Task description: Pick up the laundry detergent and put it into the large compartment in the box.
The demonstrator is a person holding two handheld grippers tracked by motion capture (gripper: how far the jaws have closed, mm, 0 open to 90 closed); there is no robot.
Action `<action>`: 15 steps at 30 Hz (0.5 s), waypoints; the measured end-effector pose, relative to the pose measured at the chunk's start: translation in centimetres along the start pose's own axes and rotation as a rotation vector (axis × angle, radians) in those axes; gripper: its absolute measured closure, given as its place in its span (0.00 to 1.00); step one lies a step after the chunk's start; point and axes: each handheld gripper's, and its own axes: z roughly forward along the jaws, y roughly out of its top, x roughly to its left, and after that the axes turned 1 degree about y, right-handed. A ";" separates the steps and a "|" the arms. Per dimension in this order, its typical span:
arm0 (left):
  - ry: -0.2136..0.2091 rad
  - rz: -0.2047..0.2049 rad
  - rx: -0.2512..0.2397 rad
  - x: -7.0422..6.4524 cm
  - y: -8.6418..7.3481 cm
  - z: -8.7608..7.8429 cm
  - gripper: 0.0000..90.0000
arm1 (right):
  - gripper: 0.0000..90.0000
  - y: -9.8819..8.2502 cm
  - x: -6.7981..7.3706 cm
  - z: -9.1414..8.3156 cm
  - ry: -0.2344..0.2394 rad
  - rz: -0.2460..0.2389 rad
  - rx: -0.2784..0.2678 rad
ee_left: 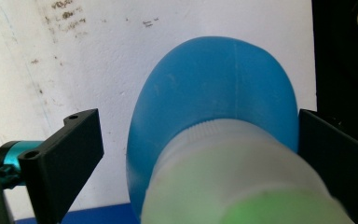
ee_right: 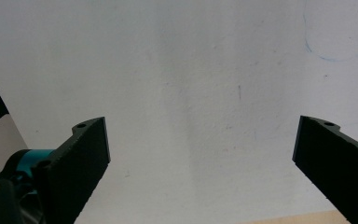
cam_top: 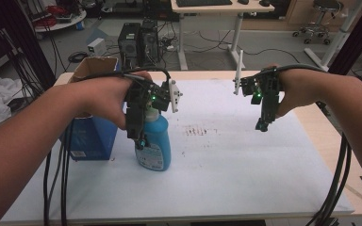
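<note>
High view is showing your left gripper point(cam_top: 143, 136) hovering over the cap of an upright blue detergent bottle point(cam_top: 154, 143), standing on the white table mat point(cam_top: 226, 155) just right of a blue box point(cam_top: 92, 136). Closing off-centre is risking tipping the bottle against that box. Its jaws are standing spread either side of the neck, one possibly touching. Your right gripper point(cam_top: 263, 123) is hanging open, holding nothing.
</note>
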 end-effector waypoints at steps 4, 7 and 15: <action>0.000 0.002 0.004 0.0 0.1 0.1 0.03 | 0.03 -0.1 0.0 0.0 0.002 0.000 -0.002; 0.007 0.004 0.009 0.0 0.1 0.2 0.03 | 0.03 -0.1 0.0 0.0 0.001 -0.002 -0.001; 0.022 -0.007 0.025 -0.1 0.1 0.2 0.07 | 0.03 0.2 0.0 0.1 0.001 -0.008 -0.001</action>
